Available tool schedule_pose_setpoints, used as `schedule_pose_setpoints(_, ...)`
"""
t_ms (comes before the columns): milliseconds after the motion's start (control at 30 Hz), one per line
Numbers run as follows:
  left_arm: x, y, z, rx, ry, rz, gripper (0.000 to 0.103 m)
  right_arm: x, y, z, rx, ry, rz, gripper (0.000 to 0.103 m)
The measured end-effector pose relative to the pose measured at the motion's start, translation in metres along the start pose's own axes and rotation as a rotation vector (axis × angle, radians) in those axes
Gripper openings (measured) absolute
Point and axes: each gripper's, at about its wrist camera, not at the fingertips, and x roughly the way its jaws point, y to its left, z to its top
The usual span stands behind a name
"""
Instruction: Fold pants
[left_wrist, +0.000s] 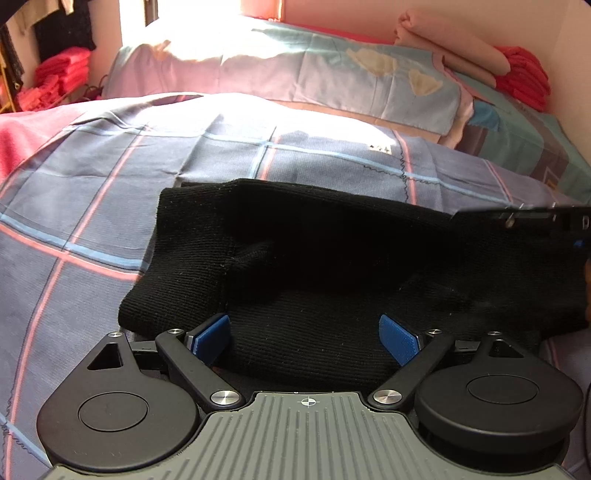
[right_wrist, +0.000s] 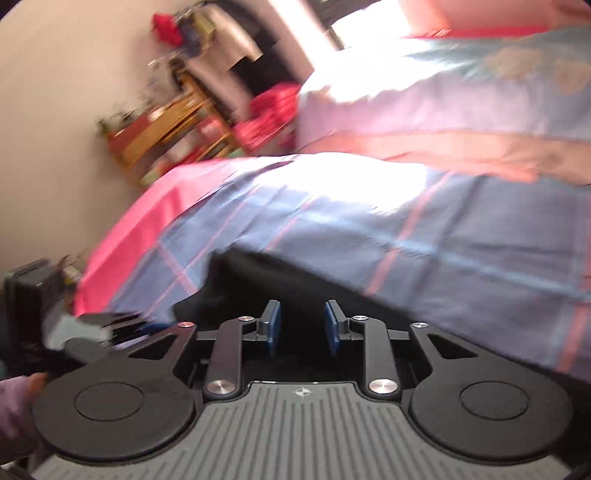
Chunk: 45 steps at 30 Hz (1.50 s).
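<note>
Black knit pants (left_wrist: 332, 266) lie folded on the plaid bedsheet (left_wrist: 110, 192) right under my left gripper (left_wrist: 306, 336), jaws wide and empty over the cloth. Across them, my right gripper (right_wrist: 302, 326) stands narrowed, gripping nothing. Pillows (left_wrist: 332, 74) and red clothes (left_wrist: 524, 77) crowd behind

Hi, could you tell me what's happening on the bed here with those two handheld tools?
A person is folding black pants on a bed with a plaid sheet, holding tongs in each hand. The left tongs are wide open over the near edge of the bunched, partly folded fabric, not pinching it. The right tongs have a narrower gap with no cloth clearly between the pads; that view is blurred. Pillows and folded laundry lie behind.
</note>
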Motion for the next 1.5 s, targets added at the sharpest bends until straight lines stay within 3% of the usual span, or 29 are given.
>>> schedule_pose_setpoints(100, -0.004, 0.008, -0.004, -0.023, -0.008, -0.043, 0.103, 0.050, 0.001, 0.013, -0.015, 0.101, 0.019, 0.034)
schedule_pose_setpoints(133, -0.002, 0.011, -0.005, -0.024, -0.002, -0.048, 0.103, 0.059, -0.006, 0.019, 0.007, 0.072, -0.029, 0.031)
schedule_pose_setpoints(167, 0.002, 0.013, -0.006, -0.024, 0.008, -0.044, 0.103, 0.060, -0.011, 0.026, 0.057, 0.025, -0.078, 0.014)
schedule_pose_setpoints(200, 0.004, 0.014, -0.007, -0.028, 0.012, -0.048, 0.103, 0.055, -0.015, 0.033, 0.104, -0.037, -0.092, 0.010)
schedule_pose_setpoints(267, 0.006, 0.015, -0.005, -0.035, 0.008, -0.055, 0.103, 0.048, -0.008, 0.044, 0.126, -0.094, 0.012, 0.018)
schedule_pose_setpoints(300, 0.006, 0.014, -0.004, -0.030, 0.007, -0.053, 0.103, 0.053, -0.001, 0.047, 0.125, -0.045, 0.092, 0.033)
schedule_pose_setpoints(333, 0.008, 0.013, -0.003, -0.025, 0.007, -0.050, 0.103, 0.061, 0.006, 0.046, 0.121, 0.022, 0.149, 0.040)
schedule_pose_setpoints(367, 0.009, 0.012, -0.002, -0.024, 0.008, -0.048, 0.103, 0.072, 0.012, 0.044, 0.103, 0.077, 0.161, 0.051)
schedule_pose_setpoints(433, 0.010, 0.011, -0.001, -0.024, 0.014, -0.046, 0.103, 0.086, 0.013, 0.039, 0.054, 0.098, 0.013, 0.045)
schedule_pose_setpoints(467, 0.010, 0.010, 0.000, -0.019, 0.018, -0.041, 0.103, 0.083, 0.002, 0.041, 0.103, 0.059, -0.039, 0.016)
schedule_pose_setpoints(500, 0.010, 0.009, 0.000, -0.017, 0.025, -0.036, 0.103, 0.071, -0.012, 0.042, 0.199, -0.006, -0.099, 0.007)
schedule_pose_setpoints(533, 0.009, 0.008, 0.001, -0.014, 0.032, -0.032, 0.103, 0.054, -0.021, 0.042, 0.247, -0.084, -0.144, 0.007)
schedule_pose_setpoints(567, 0.009, 0.007, 0.004, -0.012, 0.042, -0.026, 0.103, 0.036, -0.024, 0.041, 0.241, -0.144, -0.191, 0.019)
schedule_pose_setpoints(600, 0.008, 0.006, 0.006, -0.010, 0.045, -0.025, 0.103, 0.022, -0.023, 0.040, 0.225, -0.167, -0.230, 0.038)
schedule_pose_setpoints(667, 0.005, 0.004, 0.010, -0.012, 0.042, -0.025, 0.103, -0.007, -0.025, 0.028, 0.248, -0.164, -0.211, 0.055)
schedule_pose_setpoints(767, 0.003, -0.001, 0.020, -0.032, 0.029, -0.043, 0.103, -0.039, -0.027, -0.012, 0.326, -0.146, -0.180, 0.056)
schedule_pose_setpoints(867, 0.015, -0.014, 0.033, -0.033, 0.050, -0.033, 0.103, -0.062, -0.041, -0.058, 0.374, -0.123, -0.227, 0.058)
schedule_pose_setpoints(900, 0.023, -0.019, 0.037, -0.022, 0.066, -0.034, 0.103, -0.077, -0.050, -0.070, 0.399, -0.155, -0.240, 0.044)
schedule_pose_setpoints(967, 0.041, -0.027, 0.042, 0.000, 0.117, 0.004, 0.103, -0.125, -0.069, -0.090, 0.491, -0.281, -0.303, 0.037)
schedule_pose_setpoints(1067, 0.058, -0.032, 0.044, 0.041, 0.172, 0.069, 0.103, -0.193, -0.079, -0.117, 0.595, -0.498, -0.485, 0.046)
schedule_pose_setpoints(1133, 0.057, -0.036, 0.043, 0.052, 0.178, 0.085, 0.103, -0.212, -0.073, -0.126, 0.584, -0.528, -0.464, 0.059)
schedule_pose_setpoints(1167, 0.056, -0.039, 0.044, 0.053, 0.180, 0.091, 0.103, -0.213, -0.070, -0.129, 0.558, -0.507, -0.441, 0.071)
schedule_pose_setpoints(1200, 0.055, -0.040, 0.046, 0.047, 0.177, 0.088, 0.103, -0.212, -0.066, -0.133, 0.537, -0.482, -0.416, 0.072)
schedule_pose_setpoints(1267, 0.052, -0.046, 0.050, 0.038, 0.165, 0.070, 0.103, -0.213, -0.069, -0.143, 0.541, -0.465, -0.406, 0.071)
schedule_pose_setpoints(1333, 0.050, -0.051, 0.053, 0.032, 0.165, 0.069, 0.103, -0.233, -0.088, -0.158, 0.613, -0.529, -0.442, 0.064)
schedule_pose_setpoints(1367, 0.052, -0.054, 0.055, 0.025, 0.171, 0.062, 0.103, -0.250, -0.101, -0.169, 0.673, -0.588, -0.466, 0.057)
schedule_pose_setpoints(1400, 0.057, -0.055, 0.058, 0.017, 0.183, 0.058, 0.103, -0.271, -0.115, -0.180, 0.734, -0.657, -0.475, 0.041)
schedule_pose_setpoints(1467, 0.068, -0.058, 0.060, 0.006, 0.211, 0.079, 0.103, -0.309, -0.133, -0.199, 0.815, -0.783, -0.526, 0.036)
schedule_pose_setpoints(1500, 0.072, -0.059, 0.061, 0.004, 0.220, 0.090, 0.103, -0.329, -0.138, -0.208, 0.851, -0.838, -0.599, 0.038)
